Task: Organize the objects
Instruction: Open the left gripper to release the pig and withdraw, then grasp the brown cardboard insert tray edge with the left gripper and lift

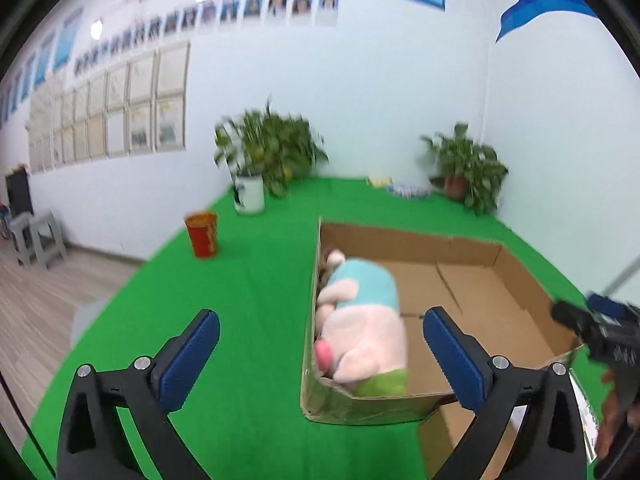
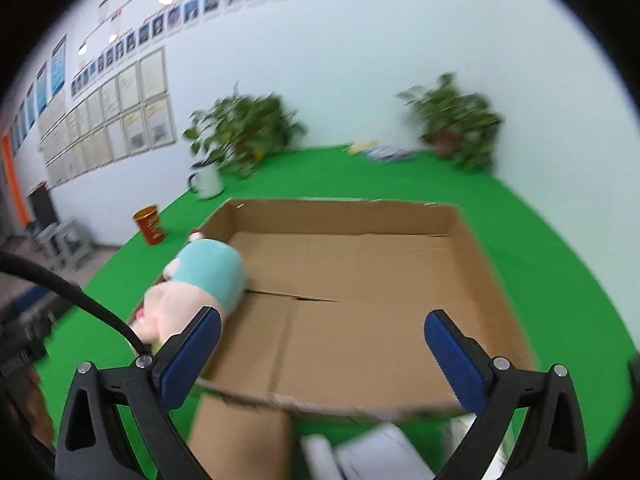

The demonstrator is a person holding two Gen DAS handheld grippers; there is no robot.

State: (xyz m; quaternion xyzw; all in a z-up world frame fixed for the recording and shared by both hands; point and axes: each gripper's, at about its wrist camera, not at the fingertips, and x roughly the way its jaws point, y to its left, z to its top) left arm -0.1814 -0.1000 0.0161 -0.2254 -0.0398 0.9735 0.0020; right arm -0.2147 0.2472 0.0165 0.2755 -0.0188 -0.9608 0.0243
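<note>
The plush (image 1: 362, 328) lies inside the box (image 1: 472, 248), against its left wall, on the green counter (image 1: 248, 280). Left tongs (image 1: 320, 354) are released, spread wide above the box's near corner, gripping nothing. Right tongs (image 2: 322, 354) are likewise released, empty, over the box's near edge.

Probably an office: framed certificates (image 1: 132, 116) (blurred), staff photos (image 1: 248, 10).
</note>
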